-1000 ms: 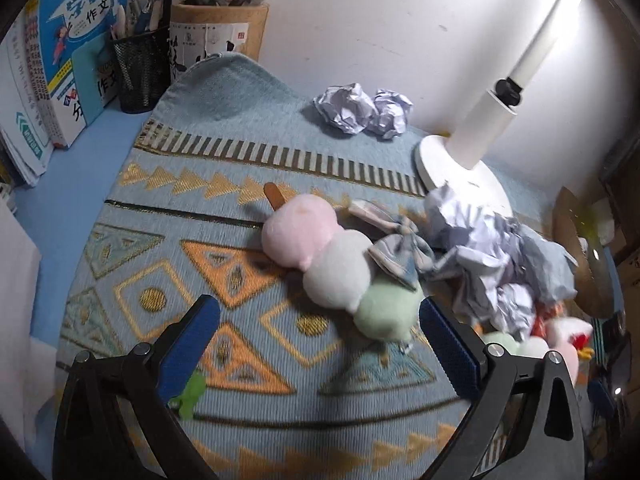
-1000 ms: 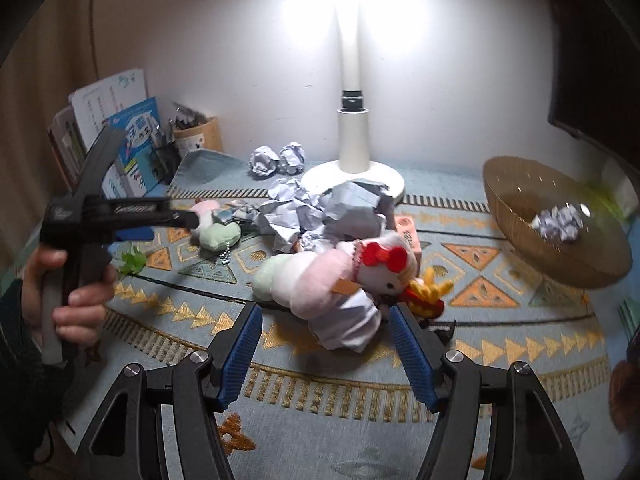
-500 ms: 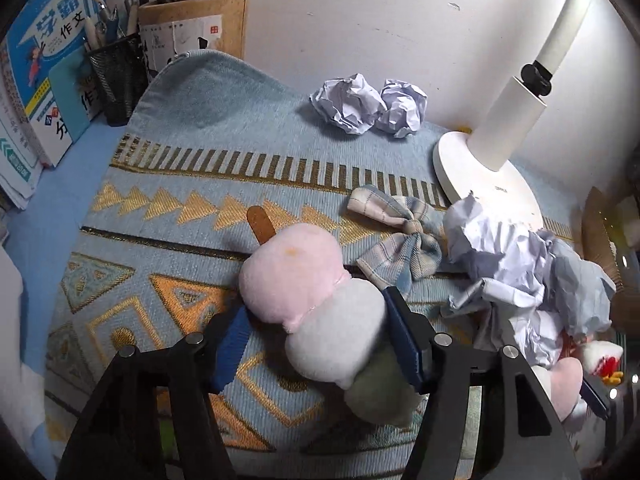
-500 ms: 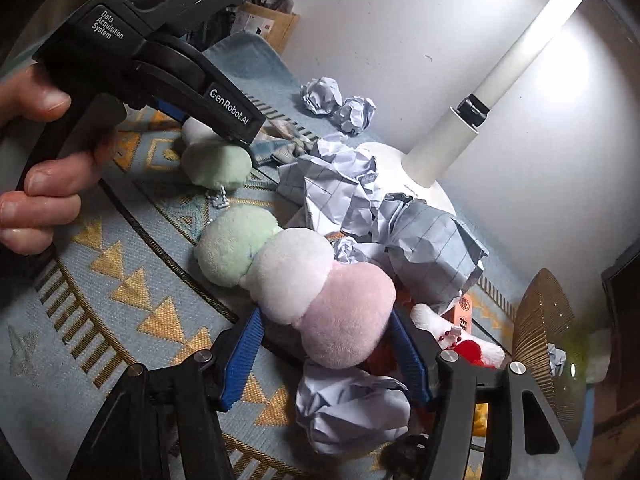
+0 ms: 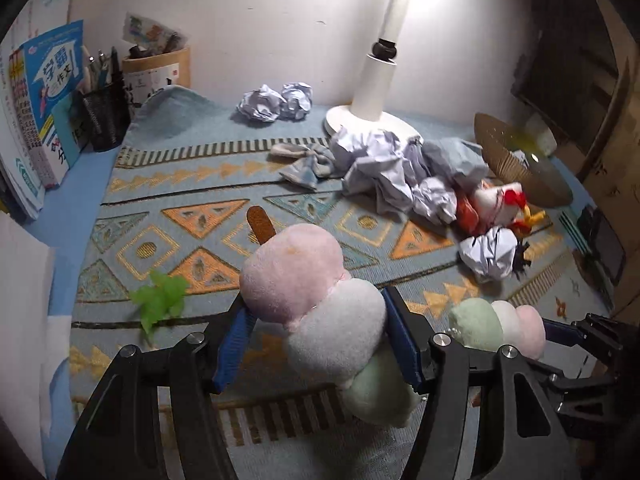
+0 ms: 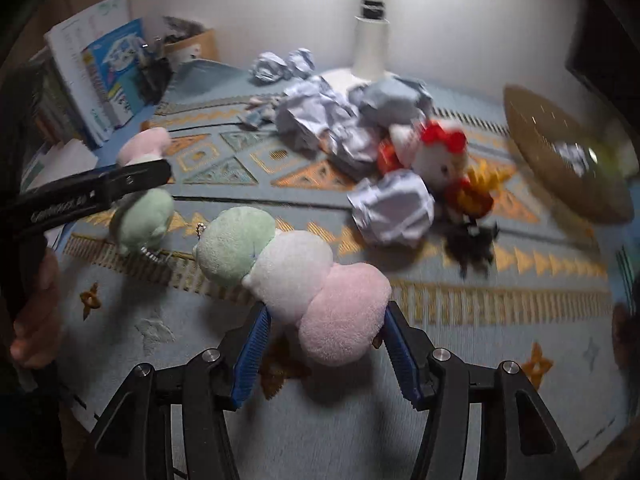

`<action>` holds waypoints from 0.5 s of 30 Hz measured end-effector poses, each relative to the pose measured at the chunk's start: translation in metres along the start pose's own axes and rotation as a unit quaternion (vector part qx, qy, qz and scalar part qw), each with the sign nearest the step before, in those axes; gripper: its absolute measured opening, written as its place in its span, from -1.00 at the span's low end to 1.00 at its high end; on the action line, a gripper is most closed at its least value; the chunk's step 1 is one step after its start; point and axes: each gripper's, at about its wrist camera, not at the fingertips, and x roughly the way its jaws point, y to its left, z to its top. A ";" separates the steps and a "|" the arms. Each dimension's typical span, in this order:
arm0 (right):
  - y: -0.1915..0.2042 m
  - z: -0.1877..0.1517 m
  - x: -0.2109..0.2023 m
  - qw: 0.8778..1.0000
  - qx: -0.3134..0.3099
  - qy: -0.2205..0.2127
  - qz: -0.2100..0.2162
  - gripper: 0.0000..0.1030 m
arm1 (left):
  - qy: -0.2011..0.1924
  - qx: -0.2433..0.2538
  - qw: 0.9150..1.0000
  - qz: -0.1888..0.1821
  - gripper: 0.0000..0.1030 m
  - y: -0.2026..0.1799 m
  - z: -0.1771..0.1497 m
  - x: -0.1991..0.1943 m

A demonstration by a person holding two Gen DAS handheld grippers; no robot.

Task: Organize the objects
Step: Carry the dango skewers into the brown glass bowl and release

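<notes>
Two pink-white-green dango plush toys are held in the air above the patterned mat. My left gripper [image 5: 316, 344] is shut on one dango plush [image 5: 320, 312], its brown stick pointing up and away. My right gripper [image 6: 324, 344] is shut on the other dango plush [image 6: 296, 276], green ball to the left. The right-held plush also shows in the left wrist view [image 5: 496, 328], and the left-held plush in the right wrist view [image 6: 144, 216]. A white plush with a red bow [image 6: 436, 156] lies among crumpled paper balls [image 6: 392, 208] at the mat's middle.
A woven basket [image 6: 560, 152] holding a paper ball stands at the right. A white lamp base [image 5: 372, 120] stands at the back, with two paper balls [image 5: 276, 100] beside it. Books and pen holders [image 5: 100, 112] line the left. A green leaf [image 5: 160, 300] and a plaid bow [image 5: 308, 164] lie on the mat.
Both grippers have lifted their dango plushes off the mat and drawn back toward the front edge. The pile of paper and the red-bow plush stays in place.
</notes>
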 end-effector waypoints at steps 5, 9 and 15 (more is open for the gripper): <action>-0.012 -0.017 0.010 0.998 0.034 0.037 0.046 0.26 | 0.006 0.042 0.999 0.003 0.18 -0.027 -0.009 0.012; -0.005 -0.038 -0.003 0.993 -0.036 0.055 0.097 0.34 | 0.016 0.058 0.998 -0.011 0.30 -0.027 -0.011 0.013; 0.003 -0.025 -0.006 0.990 -0.134 0.015 0.038 0.34 | 0.062 0.047 0.997 0.001 0.70 -0.005 -0.014 0.011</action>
